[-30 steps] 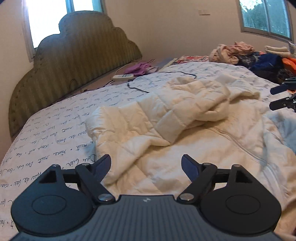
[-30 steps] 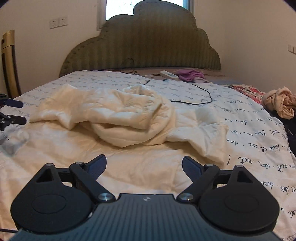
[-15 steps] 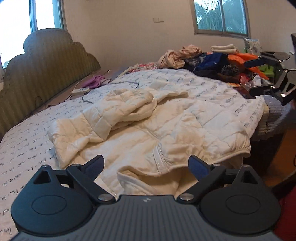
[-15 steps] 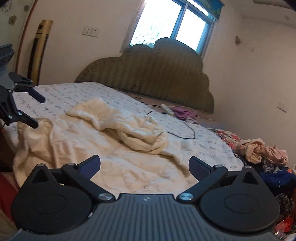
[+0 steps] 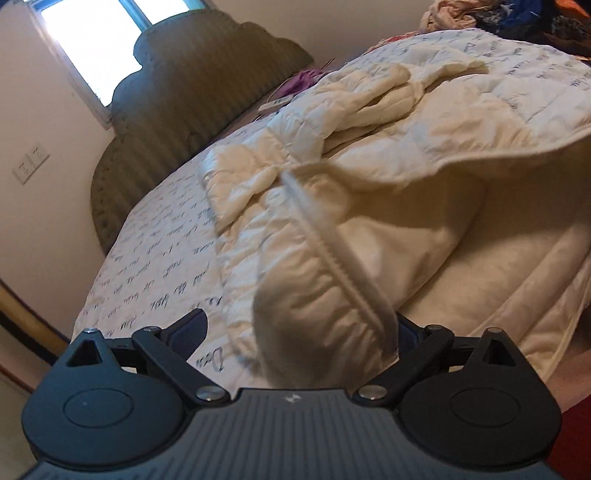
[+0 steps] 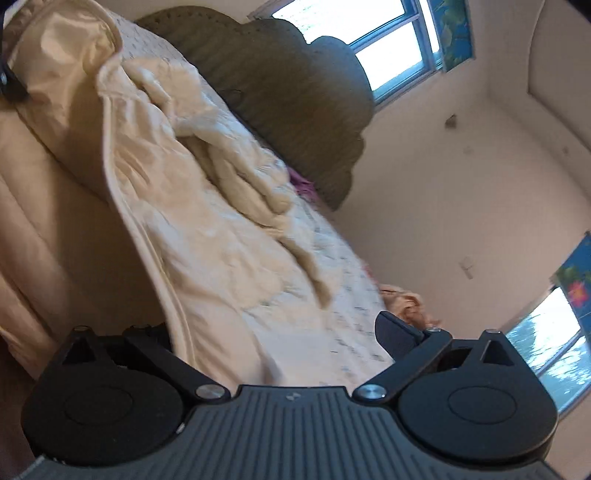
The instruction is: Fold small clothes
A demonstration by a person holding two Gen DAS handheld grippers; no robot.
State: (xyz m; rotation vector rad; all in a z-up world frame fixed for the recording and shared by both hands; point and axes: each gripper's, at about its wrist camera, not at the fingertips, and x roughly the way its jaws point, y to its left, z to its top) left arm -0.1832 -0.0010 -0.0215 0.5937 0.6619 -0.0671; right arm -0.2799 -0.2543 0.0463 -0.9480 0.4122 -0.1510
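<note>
- A cream quilted jacket (image 5: 424, 122) is spread over the near part of the bed (image 5: 155, 258), with its hem hanging over the near edge.
- The left tongs (image 5: 299, 332) are set wide; they have just been opening. The left front panel's hem, next to the zip (image 5: 332, 258), sits between the jaws, but no pinch is seen yet.
- The right tongs (image 6: 273, 332) are likewise spread fully, having just been opening. The jacket's right edge (image 6: 147, 258) lies between the jaws, not clamped as far as can be told.
- Both tools are judged to be placed at the two hem corners so the jacket can be lifted and pulled flat or folded evenly.
- A sleeve (image 5: 369, 88) is bunched across the chest and will likely need straightening first.
- A headboard (image 5: 207, 77) stands at the far end; a clothes pile (image 5: 480, 14) is seen at far right.
</note>
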